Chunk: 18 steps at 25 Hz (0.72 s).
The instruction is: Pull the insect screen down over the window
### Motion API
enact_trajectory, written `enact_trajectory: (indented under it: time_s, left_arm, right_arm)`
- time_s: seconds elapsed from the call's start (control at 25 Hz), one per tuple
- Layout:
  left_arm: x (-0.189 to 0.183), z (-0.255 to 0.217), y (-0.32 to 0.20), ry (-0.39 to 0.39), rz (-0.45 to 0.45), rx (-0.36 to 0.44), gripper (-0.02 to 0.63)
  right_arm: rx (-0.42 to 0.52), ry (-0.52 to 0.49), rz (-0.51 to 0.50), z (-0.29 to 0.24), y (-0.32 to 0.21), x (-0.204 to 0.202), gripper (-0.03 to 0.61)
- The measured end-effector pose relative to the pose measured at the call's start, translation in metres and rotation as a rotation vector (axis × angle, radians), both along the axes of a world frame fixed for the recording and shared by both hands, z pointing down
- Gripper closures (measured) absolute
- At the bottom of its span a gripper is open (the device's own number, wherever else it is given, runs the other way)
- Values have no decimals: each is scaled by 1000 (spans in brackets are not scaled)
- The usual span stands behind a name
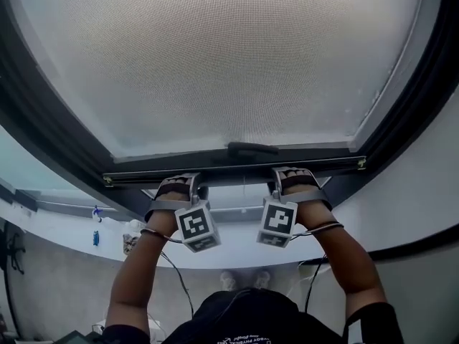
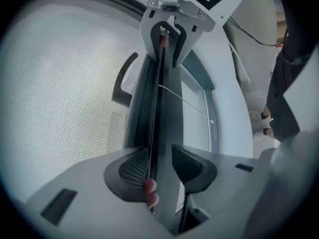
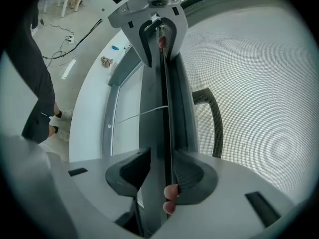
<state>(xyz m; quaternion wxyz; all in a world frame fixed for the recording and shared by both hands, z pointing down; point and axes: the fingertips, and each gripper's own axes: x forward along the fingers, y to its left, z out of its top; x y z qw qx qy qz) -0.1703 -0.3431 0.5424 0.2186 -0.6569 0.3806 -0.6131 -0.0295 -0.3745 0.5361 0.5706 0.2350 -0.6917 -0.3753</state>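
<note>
Your left claw [image 2: 160,159] clamped on bottom bar [image 1: 237,169] of insect screen [image 1: 215,63], left of handle [image 1: 251,149]. Your right claw [image 3: 160,166] clamped on same bar, right of handle. Bar sits near lower edge of window frame [image 1: 46,131].

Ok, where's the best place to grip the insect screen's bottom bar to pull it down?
Take the bottom bar either side of its centre handle, from the room side: it's a long, narrow rail, so paired grips should keep it level. The left tongs and right tongs are clamped across it that way.
</note>
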Motion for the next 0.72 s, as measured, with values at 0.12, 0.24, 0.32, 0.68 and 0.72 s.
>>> enact_trajectory:
  time_s: [0.12,0.24,0.32,0.68,0.72]
  left_arm:
    - [-1,-1,0,-6,-3,17,468]
    - [-2,-1,-2,-20,-8,41,468]
    - [-3,-1,-3,-32,-11,51,469]
    - [-1,-4,-2,-77,-12,40,469]
    - [0,-5,-1,-72,-12,33,469]
  right_arm:
    - [5,-14,5,0,0,-1,442]
    - [15,-25,3,-1,1,-2,442]
    - [25,-19,4,-1,-1,-2,442]
    - [14,3,-15,-6,0,-1,442]
    - [8,3,-16,-7,1,0,442]
